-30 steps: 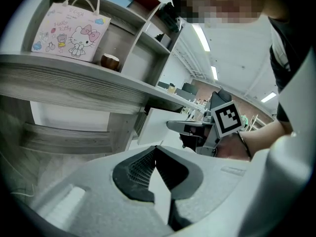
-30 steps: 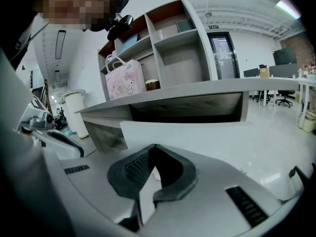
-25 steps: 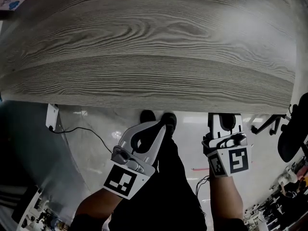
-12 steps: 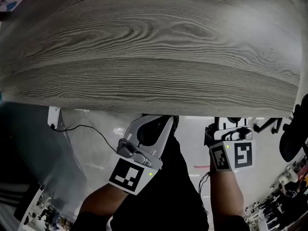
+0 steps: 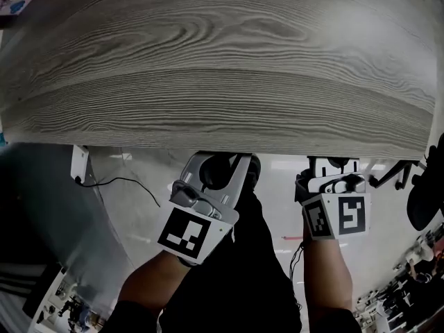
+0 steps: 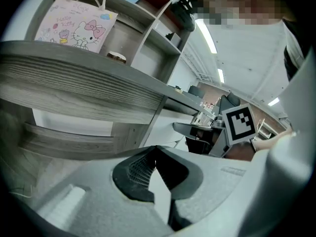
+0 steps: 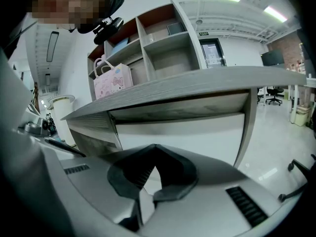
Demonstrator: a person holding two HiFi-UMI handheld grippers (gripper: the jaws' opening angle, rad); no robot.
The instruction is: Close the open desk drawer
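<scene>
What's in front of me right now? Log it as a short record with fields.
desk: grey wood-grain top, fills the upper head view
left gripper: shut, empty, just below the desk's front edge
right gripper: shut, empty, just below the desk's front edge
drawer: wood panel under the desktop, probably its front
pink bag: on the desktop beside the shelves
</scene>
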